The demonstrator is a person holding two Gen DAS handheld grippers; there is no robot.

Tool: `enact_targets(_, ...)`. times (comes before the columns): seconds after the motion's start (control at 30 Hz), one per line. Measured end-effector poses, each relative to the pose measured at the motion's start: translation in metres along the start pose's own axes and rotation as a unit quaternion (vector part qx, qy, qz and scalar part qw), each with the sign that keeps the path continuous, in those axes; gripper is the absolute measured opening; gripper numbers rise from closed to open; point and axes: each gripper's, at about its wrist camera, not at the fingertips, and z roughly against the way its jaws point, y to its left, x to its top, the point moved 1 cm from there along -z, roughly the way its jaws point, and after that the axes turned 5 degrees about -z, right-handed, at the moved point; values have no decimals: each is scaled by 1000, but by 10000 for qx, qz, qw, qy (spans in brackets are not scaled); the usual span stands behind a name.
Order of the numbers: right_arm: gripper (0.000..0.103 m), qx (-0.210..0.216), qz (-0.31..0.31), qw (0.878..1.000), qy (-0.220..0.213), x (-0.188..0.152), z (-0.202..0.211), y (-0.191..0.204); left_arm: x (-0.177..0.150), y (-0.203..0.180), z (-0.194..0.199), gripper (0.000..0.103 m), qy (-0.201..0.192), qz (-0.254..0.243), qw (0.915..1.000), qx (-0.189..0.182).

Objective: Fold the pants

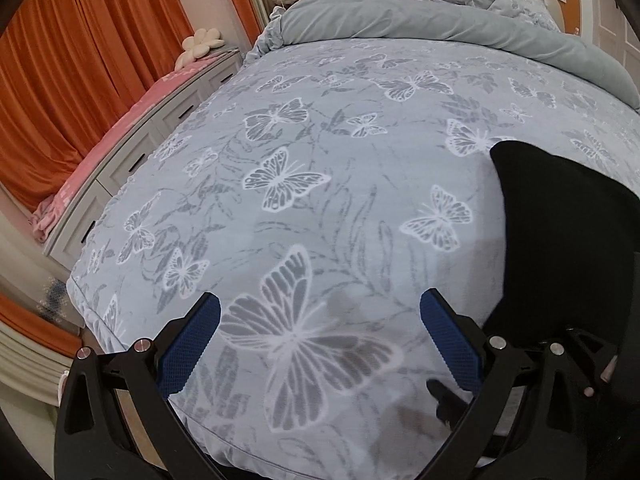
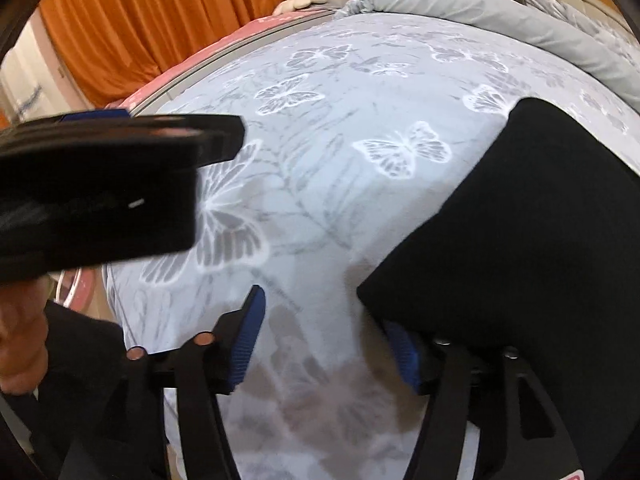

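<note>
We have a bed under a blue-grey butterfly cover, filling most of both views, with orange curtains and a pink-topped drawer unit off its far side and a rolled grey duvet at the head end. The pants, black, lie on the cover at the right of both views, already looking like a compact folded slab with clean straight edges; how many layers it has we cannot tell. Our left gripper hangs over bare cover just left of the pants, jaws spread wide, nothing between them. Our right gripper points down at the cover near the pants' near corner, jaws apart and empty, with its right pad just beside or under the fabric edge; contact we cannot tell. In the right wrist view the left gripper's body crosses the upper left, blurred, and a hand shows at the bottom left. Risks as we judge them: the right pad snags the corner and drags the stack open; a pinch takes only the top layer, so the fold peels apart; the soft cover bunches up with the pants; the two grippers sit close and could knock together.
</note>
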Motion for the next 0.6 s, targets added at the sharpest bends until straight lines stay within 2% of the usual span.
enact_targets(0.07,57,109,8,9999,26,-2,10,-2,0,1,-1,98,38,17,10000,-42)
enact_targets(0.13,51,324,-123,9994,-35,-4,37,-11,0,1,0,98,32,50,9999,-140)
enact_targets(0.2,51,477,-391,9979,-202,-6,70,-29,0,-2,2,98,2,15,9998,-194)
enact_targets(0.27,52,308,-697,9952,-617,-9,112,-55,0,-7,4,98,-24,-21,9994,-346)
enact_targets(0.33,57,-7,-1025,9897,-999,-13,148,-85,1,-13,5,98,-8,-8,9975,-703)
enact_targets(0.4,69,-558,-1643,9765,-1274,-23,179,-130,4,-26,3,98,93,46,9920,-1255)
enact_targets(0.43,70,-866,-2074,9653,-1328,-32,191,-158,5,-33,0,98,187,59,9881,-1527)
enact_targets(0.5,72,-1205,-2868,9435,-1143,-52,199,-204,8,-52,-9,98,446,112,9768,-2093)
enact_targets(0.53,72,-1287,-3329,9293,-950,-66,198,-229,9,-60,-14,98,584,148,9716,-2289)
enact_targets(0.6,72,-1282,-3880,9106,-621,-87,191,-258,11,-76,-28,98,885,261,9620,-2570)
